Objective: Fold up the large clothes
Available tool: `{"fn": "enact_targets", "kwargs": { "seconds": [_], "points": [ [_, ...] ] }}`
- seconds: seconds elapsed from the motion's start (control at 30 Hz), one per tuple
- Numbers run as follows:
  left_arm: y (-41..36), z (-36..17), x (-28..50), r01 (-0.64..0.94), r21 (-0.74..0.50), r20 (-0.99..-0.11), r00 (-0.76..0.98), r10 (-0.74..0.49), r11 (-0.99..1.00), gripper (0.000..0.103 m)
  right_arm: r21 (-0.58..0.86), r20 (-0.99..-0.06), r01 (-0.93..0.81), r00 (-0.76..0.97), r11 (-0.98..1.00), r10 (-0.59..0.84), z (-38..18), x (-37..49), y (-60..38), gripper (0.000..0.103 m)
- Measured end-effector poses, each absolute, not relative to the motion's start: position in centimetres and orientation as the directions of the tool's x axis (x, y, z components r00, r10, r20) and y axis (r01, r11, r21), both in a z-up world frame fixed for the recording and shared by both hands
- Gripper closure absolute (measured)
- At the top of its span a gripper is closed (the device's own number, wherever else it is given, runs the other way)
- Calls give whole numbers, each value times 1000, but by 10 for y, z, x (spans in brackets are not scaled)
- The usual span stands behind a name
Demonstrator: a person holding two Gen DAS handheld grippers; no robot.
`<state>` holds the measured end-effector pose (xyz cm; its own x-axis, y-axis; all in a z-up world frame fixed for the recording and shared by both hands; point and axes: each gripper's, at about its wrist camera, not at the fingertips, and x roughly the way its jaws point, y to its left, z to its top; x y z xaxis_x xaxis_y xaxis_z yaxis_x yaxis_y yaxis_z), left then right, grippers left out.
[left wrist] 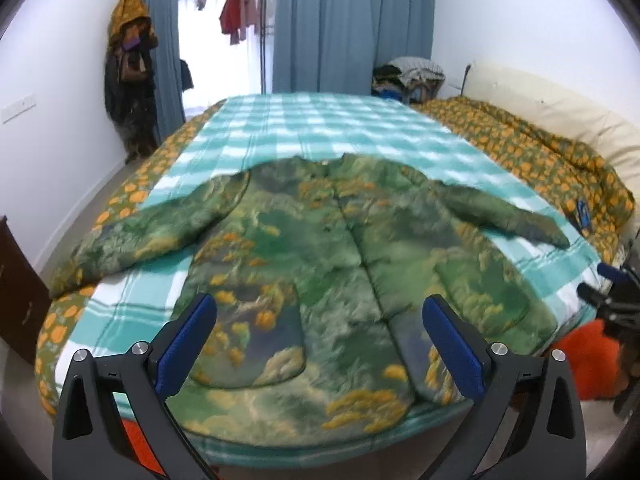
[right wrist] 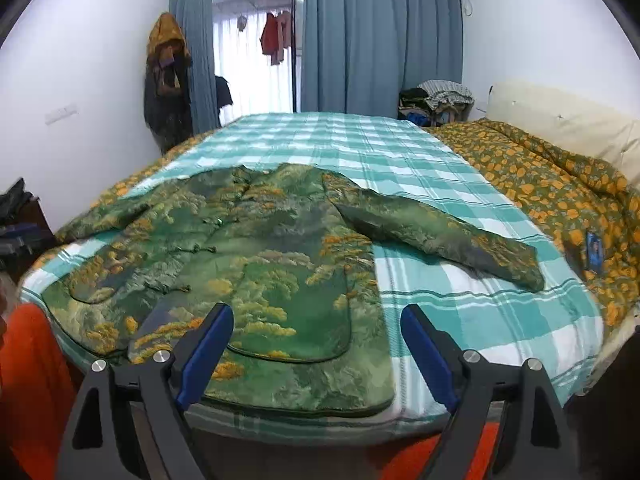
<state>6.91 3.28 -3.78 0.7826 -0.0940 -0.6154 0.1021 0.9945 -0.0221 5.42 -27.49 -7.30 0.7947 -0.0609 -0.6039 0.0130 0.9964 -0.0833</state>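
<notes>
A large green padded jacket (left wrist: 320,248) (right wrist: 256,264) with yellow tree print lies flat and front up on the teal-and-white checked bed sheet (left wrist: 320,128) (right wrist: 400,152). Both sleeves are spread out: one (left wrist: 120,240) runs to the left bed edge, the other (left wrist: 512,216) (right wrist: 440,232) lies on the sheet to the right. My left gripper (left wrist: 320,304) hangs open over the middle of the jacket's hem, with nothing between its blue pads. My right gripper (right wrist: 316,314) is open above the hem's right corner and pocket, also holding nothing.
An orange-flowered quilt (left wrist: 540,160) (right wrist: 560,192) is bunched along the bed's right side beside a cream headboard (right wrist: 560,120). A clothes pile (right wrist: 436,100) sits at the far corner. Coats (left wrist: 128,80) hang on the left wall. A dark cabinet (left wrist: 16,280) stands at the left.
</notes>
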Motion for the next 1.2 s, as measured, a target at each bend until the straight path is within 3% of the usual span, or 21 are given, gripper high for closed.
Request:
{"fn": "enact_targets", "kwargs": {
  "seconds": [0.13, 0.33, 0.97, 1.2],
  "points": [
    [14, -46, 77, 54, 48, -612, 791, -13, 997, 1, -160, -637, 113, 747, 981, -190, -72, 64, -281, 16],
    [5, -76, 68, 97, -13, -678, 731, -80, 995, 1, -236, -662, 120, 707, 964, -250, -76, 73, -278, 16],
    [17, -96, 70, 46, -8, -741, 670, -37, 999, 1, -237, -719, 142, 639, 961, -272, -94, 79, -278, 16],
    [17, -102, 72, 43, 17, -740, 672, -17, 999, 1, -167, -739, 104, 645, 980, -194, -101, 78, -279, 16]
  ]
}}
